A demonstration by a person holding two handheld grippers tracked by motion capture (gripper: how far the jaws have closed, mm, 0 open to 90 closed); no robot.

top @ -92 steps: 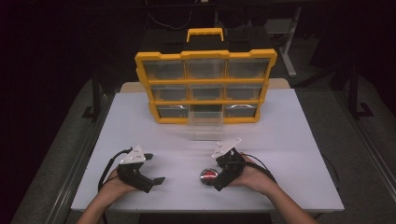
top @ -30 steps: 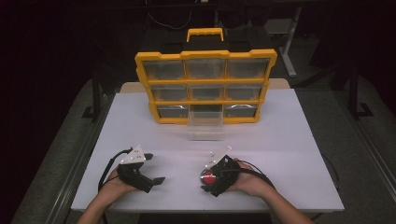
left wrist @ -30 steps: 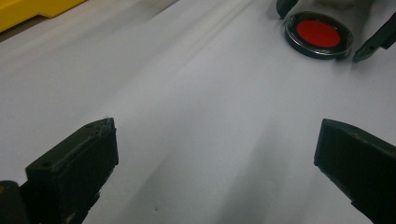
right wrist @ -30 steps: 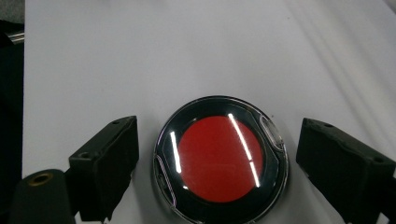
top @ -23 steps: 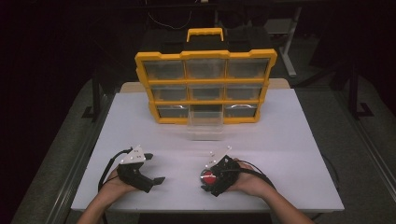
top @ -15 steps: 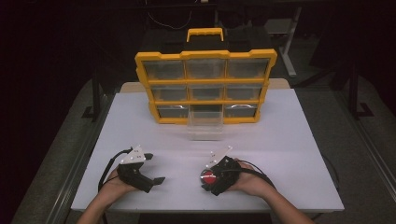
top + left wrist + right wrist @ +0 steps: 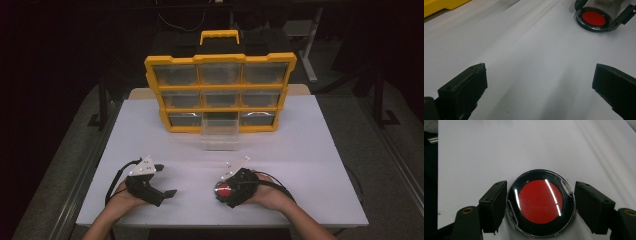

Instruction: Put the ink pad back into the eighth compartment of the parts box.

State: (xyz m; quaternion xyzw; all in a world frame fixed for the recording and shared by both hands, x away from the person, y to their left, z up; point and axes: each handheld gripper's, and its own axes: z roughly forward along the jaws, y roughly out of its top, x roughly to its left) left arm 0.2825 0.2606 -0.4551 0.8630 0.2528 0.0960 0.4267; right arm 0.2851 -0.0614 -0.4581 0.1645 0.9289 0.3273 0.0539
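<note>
A round clear case with a red disc inside (image 7: 541, 202) lies flat on the white table (image 7: 300, 150), near its front edge. My right gripper (image 7: 541, 184) has just been closing its jaws, and both pads now press the case's rim from either side. From above, the right gripper (image 7: 223, 191) covers most of the case (image 7: 223, 189). My left gripper (image 7: 165, 180) rests at the front left with its jaws wide apart and nothing between them. In its own view the left gripper (image 7: 540, 67) looks across bare table toward the red case (image 7: 594, 18).
A yellow organizer (image 7: 220, 92) with clear drawers stands upright at the back of the table. Its lower middle drawer (image 7: 220, 134) is pulled out onto the table. Dark floor surrounds the table.
The right gripper has shifted slightly toward the front edge since the earliest frame, and its jaws have drawn in on the red case. The left gripper has not moved.
</note>
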